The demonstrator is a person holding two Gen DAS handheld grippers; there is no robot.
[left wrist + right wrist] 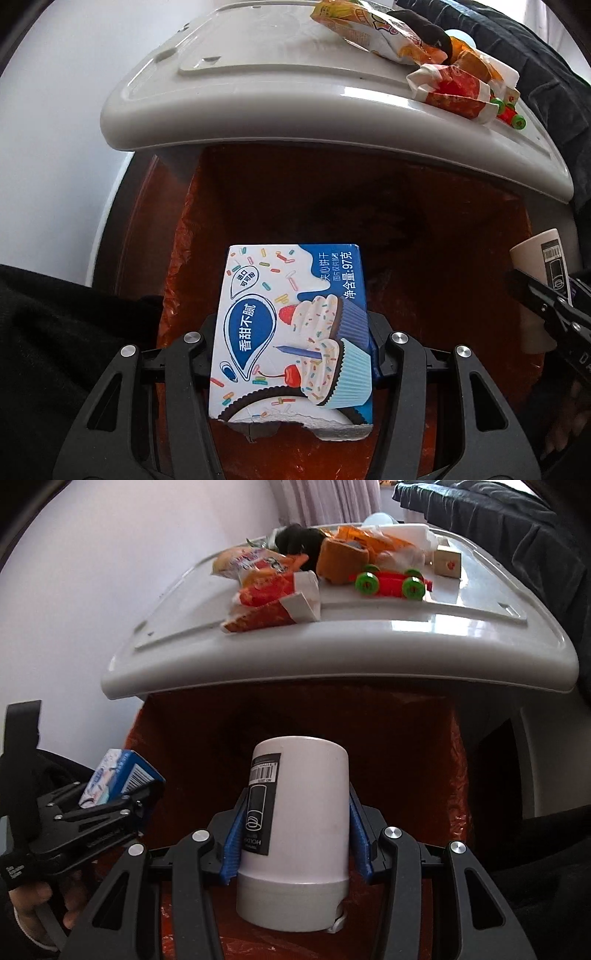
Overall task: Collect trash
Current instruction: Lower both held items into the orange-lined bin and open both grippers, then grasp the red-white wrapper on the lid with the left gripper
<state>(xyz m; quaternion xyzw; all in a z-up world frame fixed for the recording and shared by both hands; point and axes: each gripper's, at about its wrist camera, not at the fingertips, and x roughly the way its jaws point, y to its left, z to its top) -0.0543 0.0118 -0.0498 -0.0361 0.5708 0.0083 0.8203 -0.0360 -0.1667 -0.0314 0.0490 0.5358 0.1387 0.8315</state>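
Note:
My left gripper (pixel 291 332) is shut on a torn blue and white cookie box (pixel 291 325) printed with cupcakes, held over an orange-red trash bag (pixel 424 236). My right gripper (pixel 293 830) is shut on a white cylindrical container (pixel 299 827) with a black barcode label, over the same bag (pixel 417 746). The right gripper and its container (pixel 539 266) show at the right edge of the left wrist view. In the right wrist view the left gripper with the box (pixel 122 775) appears at lower left.
A white plastic table (pixel 332 642) overhangs the bag. On it lie red and white snack wrappers (pixel 277 602), an orange pouch (pixel 343 559), a red toy car with green wheels (pixel 391 581), a small wooden block (pixel 448 563) and a black item (pixel 295 539). A dark sofa (pixel 517 520) stands behind.

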